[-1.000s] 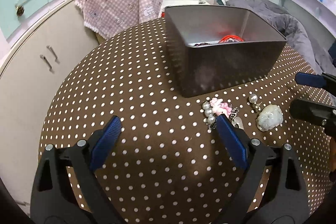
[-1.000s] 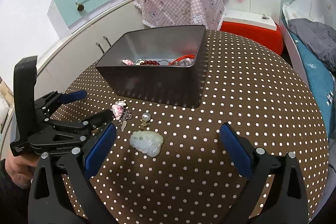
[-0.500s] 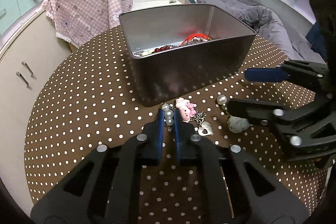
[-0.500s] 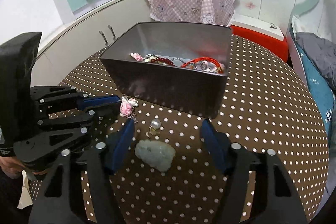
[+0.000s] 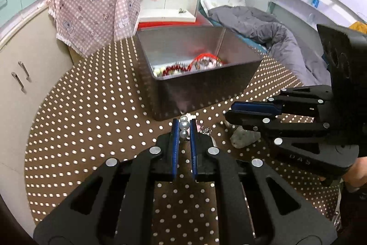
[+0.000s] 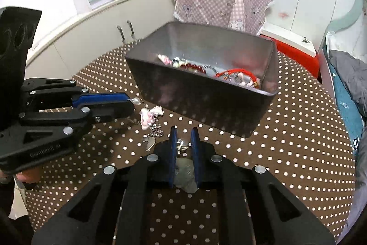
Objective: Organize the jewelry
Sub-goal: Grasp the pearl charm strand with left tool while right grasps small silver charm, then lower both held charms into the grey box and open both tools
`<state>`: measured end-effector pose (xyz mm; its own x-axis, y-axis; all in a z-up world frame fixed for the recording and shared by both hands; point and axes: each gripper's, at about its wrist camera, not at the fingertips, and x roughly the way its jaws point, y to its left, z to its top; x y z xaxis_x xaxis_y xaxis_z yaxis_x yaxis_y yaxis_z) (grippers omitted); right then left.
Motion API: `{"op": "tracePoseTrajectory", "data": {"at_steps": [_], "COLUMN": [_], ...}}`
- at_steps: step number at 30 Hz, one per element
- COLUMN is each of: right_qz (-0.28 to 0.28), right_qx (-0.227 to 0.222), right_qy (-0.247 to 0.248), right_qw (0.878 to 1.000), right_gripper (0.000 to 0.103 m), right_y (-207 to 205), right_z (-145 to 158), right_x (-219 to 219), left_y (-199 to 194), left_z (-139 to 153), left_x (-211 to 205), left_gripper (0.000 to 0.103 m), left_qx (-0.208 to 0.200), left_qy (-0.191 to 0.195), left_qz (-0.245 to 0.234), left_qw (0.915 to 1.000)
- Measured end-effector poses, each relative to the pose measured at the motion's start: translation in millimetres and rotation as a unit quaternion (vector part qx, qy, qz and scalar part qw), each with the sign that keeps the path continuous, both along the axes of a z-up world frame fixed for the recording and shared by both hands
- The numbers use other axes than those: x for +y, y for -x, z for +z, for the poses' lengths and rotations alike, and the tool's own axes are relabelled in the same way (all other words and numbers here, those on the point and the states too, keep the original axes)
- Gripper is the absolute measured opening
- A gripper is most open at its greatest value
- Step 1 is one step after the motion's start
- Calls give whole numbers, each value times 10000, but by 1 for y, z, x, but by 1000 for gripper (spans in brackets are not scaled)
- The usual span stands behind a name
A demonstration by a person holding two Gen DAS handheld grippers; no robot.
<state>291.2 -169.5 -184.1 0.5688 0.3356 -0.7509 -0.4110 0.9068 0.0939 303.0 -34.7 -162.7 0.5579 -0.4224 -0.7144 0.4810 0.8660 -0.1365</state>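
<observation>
My left gripper (image 5: 182, 124) is shut on a pearl charm chain (image 5: 184, 128); its pink figure and heart pendant (image 6: 150, 117) hang below it, seen in the right wrist view beside the left gripper (image 6: 130, 103). My right gripper (image 6: 184, 141) is shut on a pale green jade pendant (image 6: 185, 176) with a small metal clasp at its top, near the table. The pendant (image 5: 243, 139) also shows under the right gripper (image 5: 229, 114) in the left wrist view. A grey metal box (image 5: 206, 84) (image 6: 206, 105) stands just behind both and holds red and beaded bracelets (image 6: 229, 76).
The round table has a brown cloth with white dots (image 5: 91, 118). A pink checked cloth (image 5: 96, 6) hangs over something behind the table. Cream cabinets (image 6: 96, 29) stand at the left and a bed with a grey quilt (image 5: 275, 38) at the right.
Both grippers closed: the left on the pearl charm chain, the right on the jade pendant. The left now has the chain raised, and both have moved nearer the box.
</observation>
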Motion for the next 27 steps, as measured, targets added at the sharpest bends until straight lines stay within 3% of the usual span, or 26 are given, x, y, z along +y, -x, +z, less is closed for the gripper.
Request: {"op": "tracePoseTrajectory", "data": {"at_steps": [13, 27], "right_qz": [-5, 82], "right_qx": [-493, -831], "right_qy": [-449, -880], "right_qw": [9978, 9926], "right_gripper": [11, 11], "right_y": [16, 20], "right_z": [60, 103], "right_x": [-20, -33], "left_y": [22, 27], "left_z": [62, 115], "left_x": [11, 11], "left_gripper": [9, 9], "left_qx": [-668, -1286], "left_qy": [183, 284], "left_qz": [-113, -323], "left_qw": [9975, 9908]}}
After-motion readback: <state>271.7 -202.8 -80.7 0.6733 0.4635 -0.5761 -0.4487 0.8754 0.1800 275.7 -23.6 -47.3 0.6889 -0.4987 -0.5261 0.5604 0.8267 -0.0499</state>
